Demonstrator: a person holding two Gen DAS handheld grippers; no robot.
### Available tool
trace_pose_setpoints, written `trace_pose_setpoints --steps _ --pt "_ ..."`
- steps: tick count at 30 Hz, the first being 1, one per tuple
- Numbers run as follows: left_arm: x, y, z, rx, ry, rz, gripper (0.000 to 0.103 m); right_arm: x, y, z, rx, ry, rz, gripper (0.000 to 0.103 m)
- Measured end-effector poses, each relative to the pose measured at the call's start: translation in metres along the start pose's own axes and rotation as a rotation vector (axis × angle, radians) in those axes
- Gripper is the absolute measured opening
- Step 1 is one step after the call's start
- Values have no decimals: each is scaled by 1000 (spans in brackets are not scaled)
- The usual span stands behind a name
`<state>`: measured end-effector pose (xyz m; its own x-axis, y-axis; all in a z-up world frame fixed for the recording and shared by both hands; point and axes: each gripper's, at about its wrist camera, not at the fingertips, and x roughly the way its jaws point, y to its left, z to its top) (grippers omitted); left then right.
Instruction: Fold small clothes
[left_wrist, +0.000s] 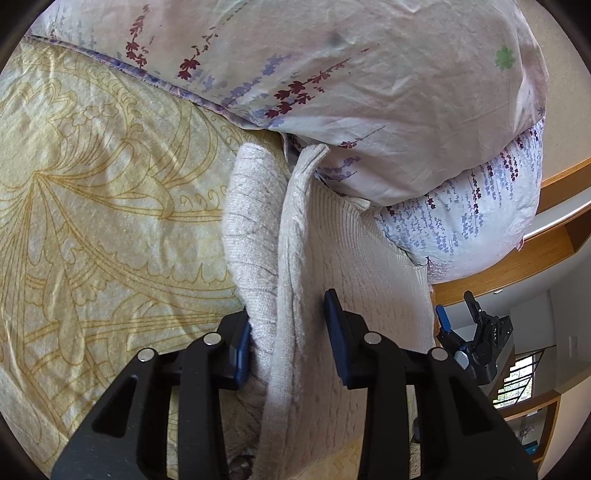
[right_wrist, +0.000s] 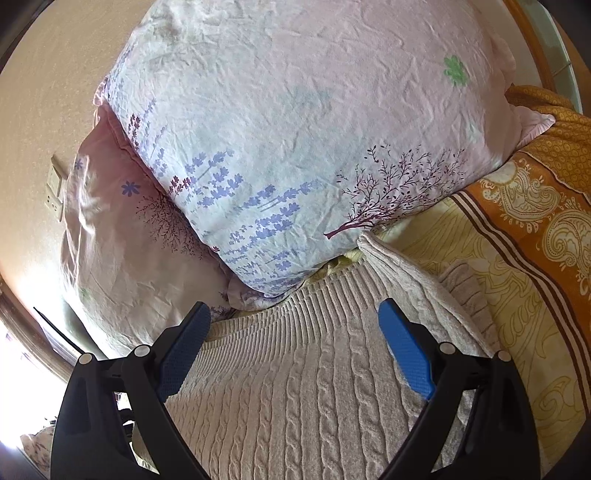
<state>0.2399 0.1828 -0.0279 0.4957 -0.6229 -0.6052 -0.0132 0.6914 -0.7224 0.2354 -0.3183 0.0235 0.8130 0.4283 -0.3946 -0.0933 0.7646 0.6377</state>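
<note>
A cream cable-knit sweater (right_wrist: 295, 398) lies on the bed, its ribbed hem up against the pillows. In the left wrist view a raised fold of the sweater (left_wrist: 288, 258) runs upward between the jaws of my left gripper (left_wrist: 290, 325). The left pad touches the fabric, while the right pad (left_wrist: 338, 339) stands a little clear of the fold, so this gripper is open around it. My right gripper (right_wrist: 293, 306) hovers wide open just over the sweater's cable pattern with nothing between its fingers. It also shows as the right gripper (left_wrist: 458, 314) at the sweater's right edge.
Two stacked floral pillows (right_wrist: 295, 140) press against the sweater's far end. A pale yellow patterned sheet (left_wrist: 92, 192) covers the bed to the left. An orange paisley blanket (right_wrist: 546, 221) lies at the right. A wooden bed frame (left_wrist: 554, 236) and a wall socket (right_wrist: 55, 188) sit beyond.
</note>
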Motion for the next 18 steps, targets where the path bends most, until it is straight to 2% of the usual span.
trace_pose_setpoints --steps 4,6,8,12,15,18 --pt "3 -9 0 31 -2 46 35 -1 2 1 -13 -5 -21 98" --pt "4 -12 -1 38 -6 67 29 -3 0 1 -6 -8 -26 98" --pt "4 -11 -2 25 -14 57 25 -5 -3 2 10 -15 -27 98" --pt "-1 -9 -4 -15 -42 1 21 -9 -9 4 38 -21 -28 98" --pt "-9 -17 -5 -35 -74 -89 19 -14 -9 5 39 -33 -31 98" --pt "-15 -41 -7 -17 -102 -169 18 -21 -6 7 24 -56 -43 98"
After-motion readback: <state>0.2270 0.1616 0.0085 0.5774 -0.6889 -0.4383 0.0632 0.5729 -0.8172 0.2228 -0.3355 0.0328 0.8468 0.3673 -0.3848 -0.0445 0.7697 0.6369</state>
